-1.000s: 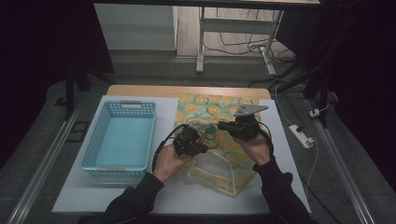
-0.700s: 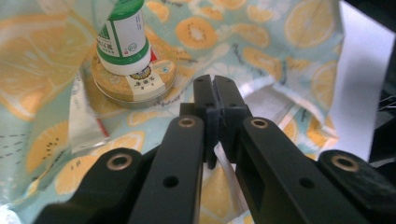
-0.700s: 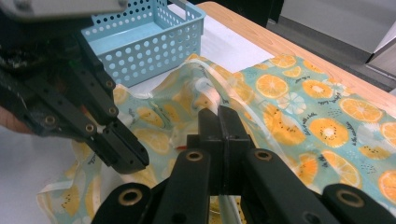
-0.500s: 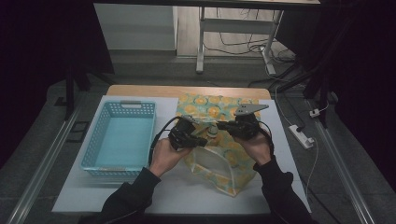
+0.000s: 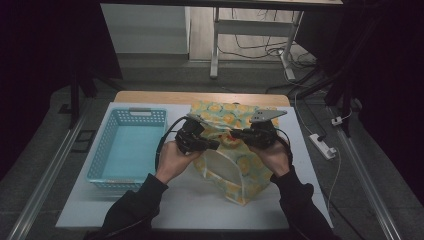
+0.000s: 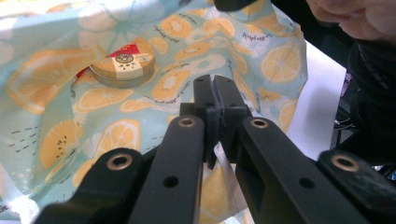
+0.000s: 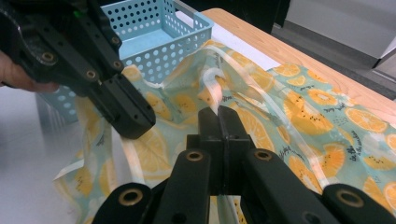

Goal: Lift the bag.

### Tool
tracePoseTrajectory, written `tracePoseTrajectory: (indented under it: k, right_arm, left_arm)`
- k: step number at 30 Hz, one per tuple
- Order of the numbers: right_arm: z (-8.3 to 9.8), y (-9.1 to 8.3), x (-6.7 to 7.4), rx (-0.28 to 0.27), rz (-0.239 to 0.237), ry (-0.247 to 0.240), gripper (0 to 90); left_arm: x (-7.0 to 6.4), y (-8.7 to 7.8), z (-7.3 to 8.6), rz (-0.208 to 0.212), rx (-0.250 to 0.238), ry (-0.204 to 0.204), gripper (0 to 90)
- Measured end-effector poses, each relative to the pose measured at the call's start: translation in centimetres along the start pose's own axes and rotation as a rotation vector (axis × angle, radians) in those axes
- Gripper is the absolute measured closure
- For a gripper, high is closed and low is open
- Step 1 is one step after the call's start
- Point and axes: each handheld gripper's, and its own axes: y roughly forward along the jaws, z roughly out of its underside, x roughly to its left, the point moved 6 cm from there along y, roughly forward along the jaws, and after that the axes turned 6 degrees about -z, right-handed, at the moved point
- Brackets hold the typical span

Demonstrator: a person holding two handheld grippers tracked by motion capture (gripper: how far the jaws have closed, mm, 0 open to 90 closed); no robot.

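Both the left gripper (image 5: 214,145) and the right gripper (image 5: 236,134) pinch the lemon-print bag (image 5: 235,165) at its mouth between their 2 tips, the bag's long axis trailing back toward the person and the tin (image 6: 122,67) just beyond the left tips.

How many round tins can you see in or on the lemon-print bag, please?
1. A single round tin with a cream and red label lies in a hollow of the lemon-print bag, beyond the left gripper's shut jaws. Folds of fabric could hide more.
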Motion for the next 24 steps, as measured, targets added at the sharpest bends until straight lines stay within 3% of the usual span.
tracePoseTrajectory:
  k: [24]
  right_arm:
    - [-2.3,-1.3,1.1,-0.02,-0.02,-0.021,90.0]
  left_arm:
    - [0.0,-4.4,-3.9,0.023,-0.083,-0.005,89.6]
